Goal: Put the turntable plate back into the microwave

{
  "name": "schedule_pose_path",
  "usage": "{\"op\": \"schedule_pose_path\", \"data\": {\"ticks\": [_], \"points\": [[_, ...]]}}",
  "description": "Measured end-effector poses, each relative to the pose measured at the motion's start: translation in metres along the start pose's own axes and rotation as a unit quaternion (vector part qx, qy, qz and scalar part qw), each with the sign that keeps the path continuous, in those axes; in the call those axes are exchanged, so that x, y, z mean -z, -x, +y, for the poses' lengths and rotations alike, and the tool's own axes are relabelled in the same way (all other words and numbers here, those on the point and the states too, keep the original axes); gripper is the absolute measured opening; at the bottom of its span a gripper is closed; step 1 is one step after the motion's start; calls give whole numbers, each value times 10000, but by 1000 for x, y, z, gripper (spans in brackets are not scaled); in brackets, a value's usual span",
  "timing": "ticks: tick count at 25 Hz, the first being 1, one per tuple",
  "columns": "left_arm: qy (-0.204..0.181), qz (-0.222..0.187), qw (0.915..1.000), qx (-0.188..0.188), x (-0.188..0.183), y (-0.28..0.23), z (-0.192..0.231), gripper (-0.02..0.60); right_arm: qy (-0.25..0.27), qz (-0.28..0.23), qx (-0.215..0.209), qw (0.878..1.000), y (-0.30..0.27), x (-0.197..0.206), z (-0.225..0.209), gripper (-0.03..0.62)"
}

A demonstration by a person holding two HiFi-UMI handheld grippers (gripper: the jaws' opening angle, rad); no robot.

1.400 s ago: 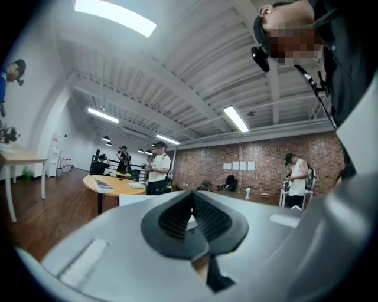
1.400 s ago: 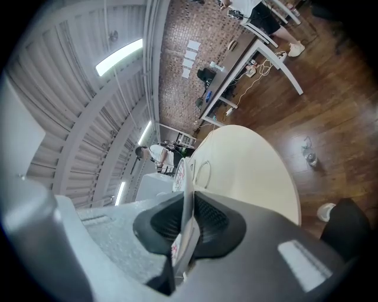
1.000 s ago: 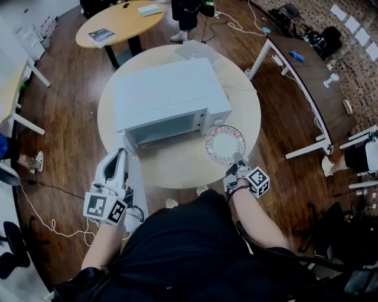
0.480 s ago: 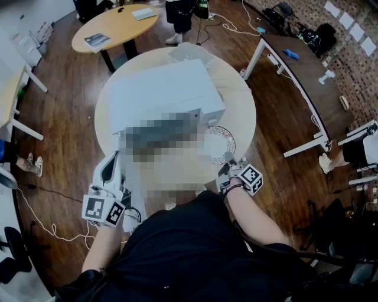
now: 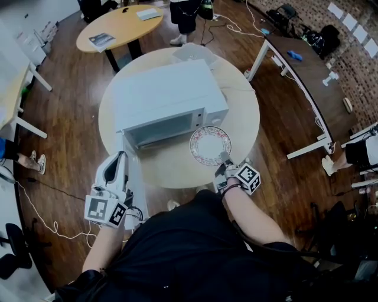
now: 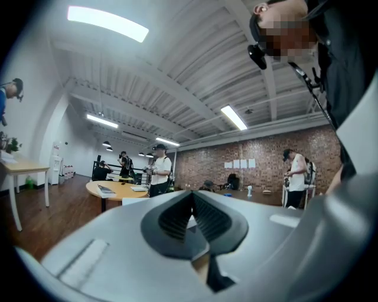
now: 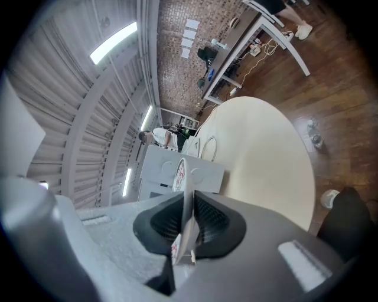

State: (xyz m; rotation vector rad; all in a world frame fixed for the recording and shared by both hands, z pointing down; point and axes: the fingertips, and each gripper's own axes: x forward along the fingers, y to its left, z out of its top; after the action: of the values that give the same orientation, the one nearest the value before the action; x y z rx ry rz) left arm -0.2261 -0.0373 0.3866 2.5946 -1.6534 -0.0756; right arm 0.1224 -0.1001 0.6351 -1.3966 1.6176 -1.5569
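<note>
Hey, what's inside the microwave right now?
Only the front strip of the open microwave cavity shows, and nothing is visible in it; its own top covers the rest. The turntable plate is outside, clamped by the right gripper over the table.

- Turntable plate (image 5: 210, 145), centre of the frame: white, with a red patterned band round the rim.
- Microwave (image 5: 168, 97): white.
- Round table (image 5: 243, 121): cream.
- Floor (image 5: 65, 135): dark brown wood planks.

Beyond the round table (image 5: 242, 118) I see an oval table (image 5: 121, 26) with a booklet (image 5: 101, 41) on it and a person (image 5: 186, 15) standing beside it. A dark desk (image 5: 307, 76) at right carries a blue thing (image 5: 295, 56). A white cable (image 5: 41, 215) trails over the wood floor (image 5: 71, 135).
</note>
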Motion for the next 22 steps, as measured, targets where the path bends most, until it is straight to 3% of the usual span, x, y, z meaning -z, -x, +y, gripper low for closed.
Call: {"op": "schedule_pose_path", "data": {"ticks": [22], "points": [[124,131,9998,-53,1,5,1,3,104,660,-271,9974,-23,47,31,25]]}}
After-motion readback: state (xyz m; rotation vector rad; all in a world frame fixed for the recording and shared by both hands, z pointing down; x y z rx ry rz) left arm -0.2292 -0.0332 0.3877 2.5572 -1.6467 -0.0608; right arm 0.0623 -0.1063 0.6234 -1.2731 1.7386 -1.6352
